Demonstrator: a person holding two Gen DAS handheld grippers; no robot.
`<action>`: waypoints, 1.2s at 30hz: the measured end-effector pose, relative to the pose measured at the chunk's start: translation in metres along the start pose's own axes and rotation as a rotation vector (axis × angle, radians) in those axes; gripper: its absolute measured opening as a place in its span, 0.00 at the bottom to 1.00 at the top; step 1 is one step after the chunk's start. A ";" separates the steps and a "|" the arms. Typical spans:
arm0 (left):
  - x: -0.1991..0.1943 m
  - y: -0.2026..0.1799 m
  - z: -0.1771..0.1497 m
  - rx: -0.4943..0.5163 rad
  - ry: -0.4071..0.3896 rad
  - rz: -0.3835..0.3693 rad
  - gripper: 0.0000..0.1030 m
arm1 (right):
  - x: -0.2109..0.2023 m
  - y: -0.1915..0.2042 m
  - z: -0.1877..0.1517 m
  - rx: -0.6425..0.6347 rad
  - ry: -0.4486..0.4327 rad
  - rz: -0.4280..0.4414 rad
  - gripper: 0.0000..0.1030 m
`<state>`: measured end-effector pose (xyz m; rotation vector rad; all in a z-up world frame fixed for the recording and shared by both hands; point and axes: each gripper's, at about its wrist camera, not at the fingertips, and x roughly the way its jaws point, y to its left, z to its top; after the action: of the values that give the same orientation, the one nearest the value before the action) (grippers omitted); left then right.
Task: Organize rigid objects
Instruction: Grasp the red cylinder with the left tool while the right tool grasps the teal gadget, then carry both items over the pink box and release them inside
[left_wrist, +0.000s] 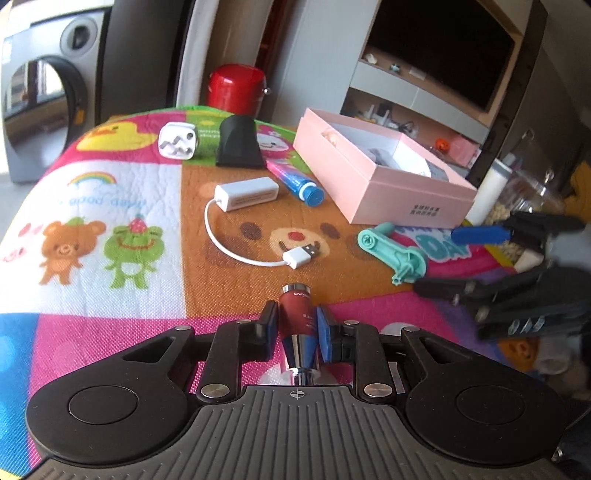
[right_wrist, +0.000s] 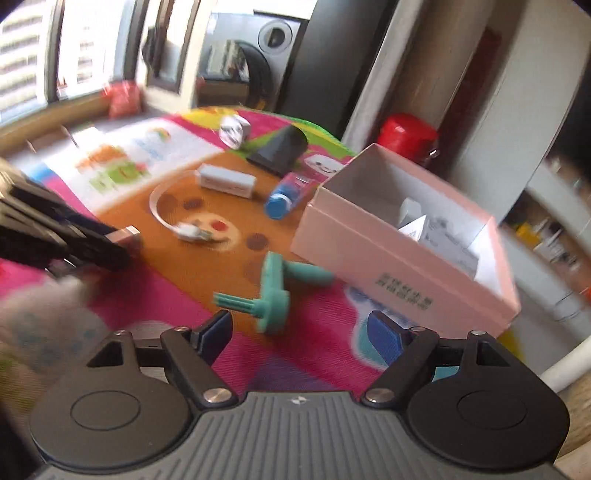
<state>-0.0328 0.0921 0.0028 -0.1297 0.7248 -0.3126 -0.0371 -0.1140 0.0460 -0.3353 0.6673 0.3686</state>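
Your left gripper (left_wrist: 295, 326) is clamped on the dark red tube (left_wrist: 297, 314), low over the cartoon mat (left_wrist: 110, 192), while your right gripper (right_wrist: 301, 332) stands wide and empty above the teal roller (right_wrist: 275, 291). The pink box (left_wrist: 373, 184) holds a few items (contents unclear), yet the white adapter (left_wrist: 246, 194), blue-capped tube (left_wrist: 295, 181), plug (left_wrist: 176, 141) and black piece (left_wrist: 238, 142) remain out; the box's dark print and the tube's lettering are too small to read.

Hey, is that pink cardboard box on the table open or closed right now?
Open: the pink cardboard box has no lid on, and white items show inside it.
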 end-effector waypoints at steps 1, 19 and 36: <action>0.000 -0.003 -0.001 0.018 -0.004 0.012 0.24 | -0.001 -0.002 0.003 0.026 -0.015 0.012 0.78; 0.004 -0.027 0.000 0.115 0.031 0.118 0.25 | 0.029 -0.004 0.017 0.097 0.096 0.065 0.54; -0.023 -0.049 -0.003 0.190 -0.091 -0.080 0.23 | -0.119 -0.074 -0.015 0.258 -0.173 -0.089 0.54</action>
<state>-0.0628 0.0535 0.0260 0.0076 0.5973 -0.4475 -0.1000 -0.2123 0.1258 -0.0855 0.5205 0.2206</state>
